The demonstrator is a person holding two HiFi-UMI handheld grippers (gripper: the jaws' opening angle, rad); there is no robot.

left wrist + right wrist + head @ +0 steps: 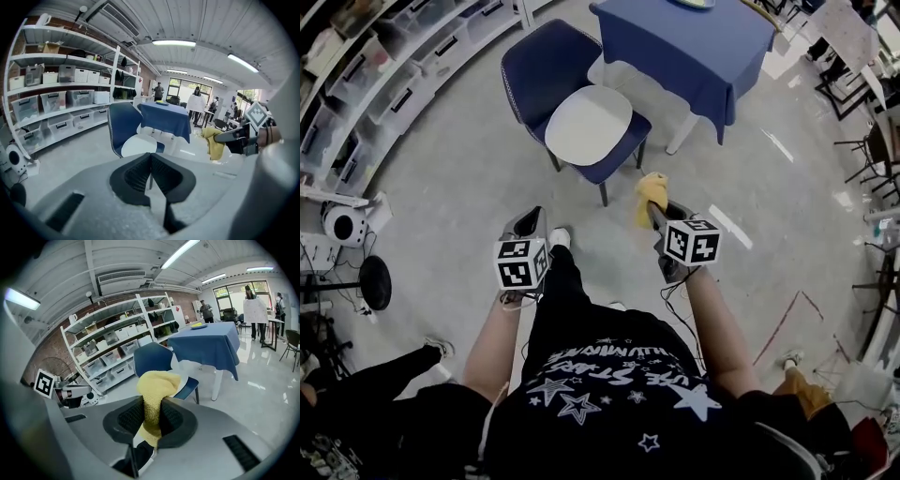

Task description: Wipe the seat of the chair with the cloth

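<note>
A navy chair [546, 70] with a white seat pad [588, 125] stands ahead of me, by a blue-clothed table [694, 42]. My right gripper [654, 208] is shut on a yellow cloth [652, 189], held in the air just off the seat's near right corner. In the right gripper view the cloth [153, 394] bulges up between the jaws, with the chair [159, 364] behind it. My left gripper [528, 223] is shut with nothing in it, hanging above the floor short of the chair. The left gripper view shows the chair [127, 133] and the cloth [214, 142] to its right.
Shelving with storage bins [384, 80] curves along the left. A round black stand base [375, 282] and a white device [344, 224] sit on the floor at left. Dark chairs [872, 122] stand at the far right. Another person's leg [389, 370] is at lower left.
</note>
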